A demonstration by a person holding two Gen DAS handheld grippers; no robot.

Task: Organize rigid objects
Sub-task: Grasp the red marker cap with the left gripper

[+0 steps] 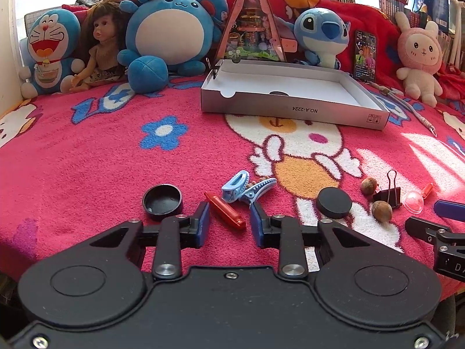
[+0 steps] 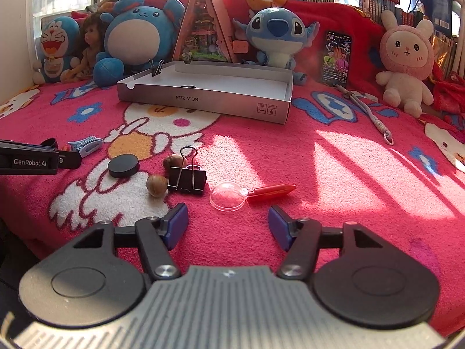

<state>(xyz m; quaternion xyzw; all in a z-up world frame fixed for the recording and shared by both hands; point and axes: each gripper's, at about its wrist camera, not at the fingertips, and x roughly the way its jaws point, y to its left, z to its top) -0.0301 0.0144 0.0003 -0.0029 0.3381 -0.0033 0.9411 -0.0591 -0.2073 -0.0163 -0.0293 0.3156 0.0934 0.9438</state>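
My left gripper (image 1: 230, 221) rests low on the pink blanket with its jaws narrow. A red bar-shaped piece (image 1: 225, 210) lies slantwise between the blue pads, which do not visibly press it. Just beyond lie a light-blue hair clip (image 1: 245, 187), an upturned black cap (image 1: 162, 202) and a black disc (image 1: 334, 203). My right gripper (image 2: 228, 224) is open, its fingertips just short of a clear dome (image 2: 228, 197) on a red handle (image 2: 271, 190). Left of that lie a black binder clip (image 2: 187, 179) and two hazelnuts (image 2: 157, 185).
An open cardboard box (image 1: 290, 109) lies farther back, with a small binder clip (image 2: 157, 68) on its left corner. Plush toys, a doll, a triangular toy house (image 1: 251, 26) and a phone (image 2: 337, 58) line the back. A cord (image 2: 369, 113) lies at right.
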